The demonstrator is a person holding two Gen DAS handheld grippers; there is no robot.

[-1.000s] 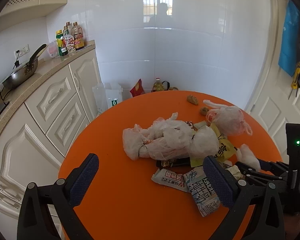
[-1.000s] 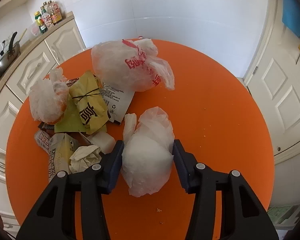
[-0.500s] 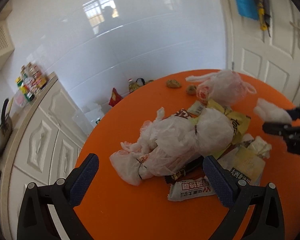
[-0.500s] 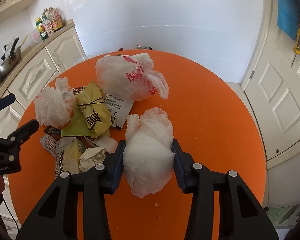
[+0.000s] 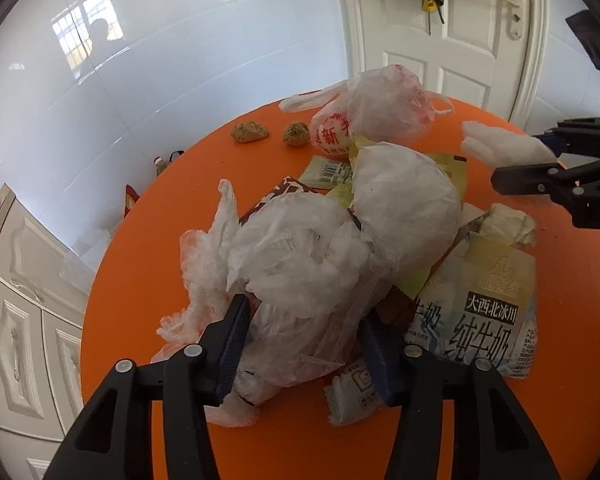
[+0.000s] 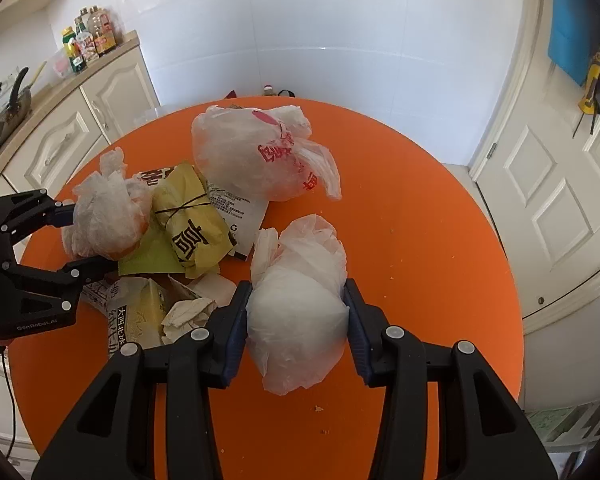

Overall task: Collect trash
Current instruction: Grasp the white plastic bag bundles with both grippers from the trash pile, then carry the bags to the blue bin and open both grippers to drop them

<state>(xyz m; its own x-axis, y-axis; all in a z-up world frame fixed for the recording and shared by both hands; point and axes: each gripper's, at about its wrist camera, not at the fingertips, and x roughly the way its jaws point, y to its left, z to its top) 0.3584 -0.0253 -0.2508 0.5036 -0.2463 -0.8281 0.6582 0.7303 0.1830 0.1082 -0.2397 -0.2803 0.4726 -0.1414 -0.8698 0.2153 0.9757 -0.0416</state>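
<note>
Gripping bags: left tongs point(image 5: 300, 344) clamp crumpled bag point(image 5: 300, 280); right tongs point(image 6: 296, 320) clamp white bundle point(image 6: 298, 312).

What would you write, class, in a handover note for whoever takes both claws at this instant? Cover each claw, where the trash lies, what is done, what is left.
Right claw: shut on the white bag bundle, near the table's front edge.
Left claw: closed against the crumpled clear bag, which lies on the pile.
On the orange table: red-printed bag, yellow wrapper, milk carton, crumpled tissue, two brown lumps.
Done: two bags gripped.
Left: lift both away, then collect the rest. No bin is in view.
</note>
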